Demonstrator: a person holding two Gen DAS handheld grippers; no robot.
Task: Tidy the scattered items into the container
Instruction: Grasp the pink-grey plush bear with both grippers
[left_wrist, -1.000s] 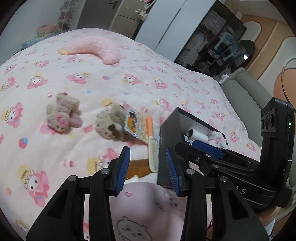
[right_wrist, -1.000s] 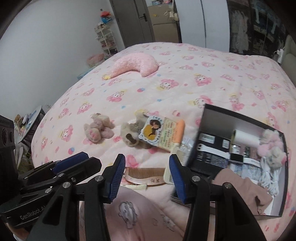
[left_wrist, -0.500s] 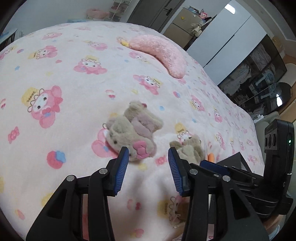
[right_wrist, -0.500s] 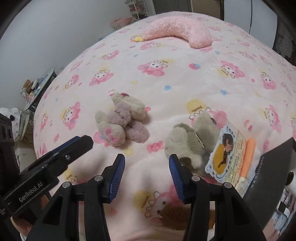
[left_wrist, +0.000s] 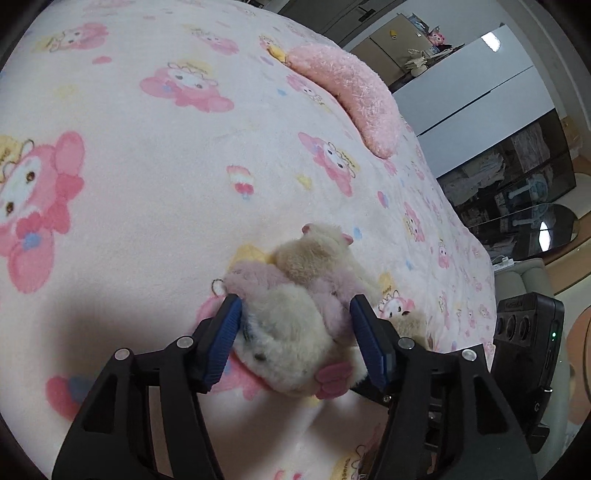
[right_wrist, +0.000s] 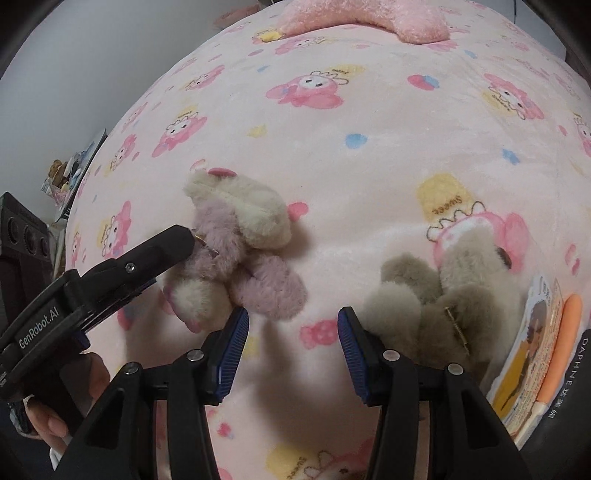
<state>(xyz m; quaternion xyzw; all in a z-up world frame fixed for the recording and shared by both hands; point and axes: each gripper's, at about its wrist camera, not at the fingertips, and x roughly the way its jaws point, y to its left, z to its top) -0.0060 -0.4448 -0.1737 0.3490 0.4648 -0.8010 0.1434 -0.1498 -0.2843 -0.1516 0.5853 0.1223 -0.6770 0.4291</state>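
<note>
The left hand-held gripper has just been opening, and its jaws are standing apart around the pink-and-cream plush toy lying on the bed. The right hand-held gripper is hanging wide apart over bare blanket, with the grey plush toy at its 2 o'clock.

We see a soft, matt fleece blanket printed with pink cartoon figures. On it lies a fluffy plush toy in cream and lilac pile, with a small metal ring at its edge. A second toy, grey-beige and shaggy, carries a brass-coloured pin. The curved pillow is long-napped pink plush. Each gripper is matt black plastic with ribbed blue pads and shiny metal screws. The card looks like glossy printed paper.
</note>
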